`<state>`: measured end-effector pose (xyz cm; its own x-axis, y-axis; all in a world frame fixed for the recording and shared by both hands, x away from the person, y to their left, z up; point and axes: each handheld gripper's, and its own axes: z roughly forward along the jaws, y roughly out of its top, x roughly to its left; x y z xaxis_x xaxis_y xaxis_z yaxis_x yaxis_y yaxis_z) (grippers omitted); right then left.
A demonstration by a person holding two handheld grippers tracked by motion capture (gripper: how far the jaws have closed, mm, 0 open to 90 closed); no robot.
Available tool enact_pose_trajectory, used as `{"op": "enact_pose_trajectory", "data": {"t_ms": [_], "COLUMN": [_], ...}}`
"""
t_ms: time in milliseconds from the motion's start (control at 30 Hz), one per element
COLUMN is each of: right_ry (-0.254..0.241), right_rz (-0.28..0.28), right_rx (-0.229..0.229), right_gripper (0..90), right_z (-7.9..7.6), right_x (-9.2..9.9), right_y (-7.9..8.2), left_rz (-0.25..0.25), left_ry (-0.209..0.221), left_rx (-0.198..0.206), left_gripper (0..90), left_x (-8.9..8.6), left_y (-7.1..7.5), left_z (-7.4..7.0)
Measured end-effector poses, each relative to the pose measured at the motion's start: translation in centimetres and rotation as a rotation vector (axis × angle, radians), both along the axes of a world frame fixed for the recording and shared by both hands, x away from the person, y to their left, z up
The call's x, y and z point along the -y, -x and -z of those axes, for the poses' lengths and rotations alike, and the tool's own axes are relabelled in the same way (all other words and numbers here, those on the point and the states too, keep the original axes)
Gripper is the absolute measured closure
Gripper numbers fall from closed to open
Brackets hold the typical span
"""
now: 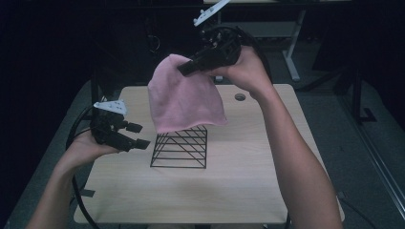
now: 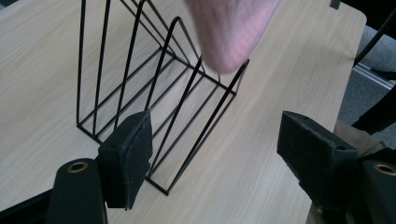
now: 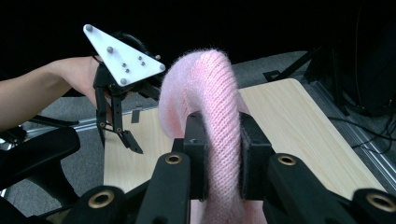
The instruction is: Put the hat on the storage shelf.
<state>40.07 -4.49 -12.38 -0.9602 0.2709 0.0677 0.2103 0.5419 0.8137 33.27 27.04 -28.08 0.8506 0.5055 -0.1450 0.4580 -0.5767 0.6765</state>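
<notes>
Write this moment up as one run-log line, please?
right gripper: shut on pink knit hat, held above wire rack | left gripper: open, beside rack | table: rack standing

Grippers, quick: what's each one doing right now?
Left gripper: open, holding nothing, beside the black wire rack.
Right gripper: shut on the pink knit hat, lifted above the rack.

A lab or recording workspace is suggested. A light wooden table (image 1: pixel 267 191) is set on grey carpet (image 1: pixel 334 114) in a darkened room. A white desk leg (image 1: pixel 292 57) and trailing cables (image 3: pixel 369 126) are seen toward one and two o'clock.
</notes>
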Motion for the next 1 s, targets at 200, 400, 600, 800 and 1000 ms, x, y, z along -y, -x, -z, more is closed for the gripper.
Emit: {"op": "enact_pose_trajectory", "data": {"t_ms": [200, 400, 600, 800, 1000], "right_ry": [-0.007, -0.012, -0.008, -0.015, -0.021], "right_rz": [-0.015, -0.025, -0.050, -0.067, -0.059], "right_rx": [0.002, -0.004, 0.000, -0.003, -0.009], "right_gripper": [76.3, 76.2, 76.2, 76.3, 76.3], "right_z": [0.1, 0.5, 0.7, 1.0, 1.9], "right_x": [-0.9, -2.0, -3.0, -4.0, -3.8], "right_y": [0.0, 0.1, 0.2, 0.4, 0.3], "left_rz": [0.015, 0.011, 0.005, -0.006, -0.021], "left_ry": [0.010, 0.022, 0.070, 0.071, 0.068], "left_rx": [0.013, 0.040, 0.024, 0.017, 0.008], "left_gripper": [30.0, 33.3, 39.3, 59.1, 80.3], "left_x": [0.1, -0.1, -0.4, -0.7, -0.8], "left_y": [-0.3, -0.5, -0.6, -0.7, -0.8], "left_z": [-0.2, -0.3, -0.5, -0.4, -0.3]}}
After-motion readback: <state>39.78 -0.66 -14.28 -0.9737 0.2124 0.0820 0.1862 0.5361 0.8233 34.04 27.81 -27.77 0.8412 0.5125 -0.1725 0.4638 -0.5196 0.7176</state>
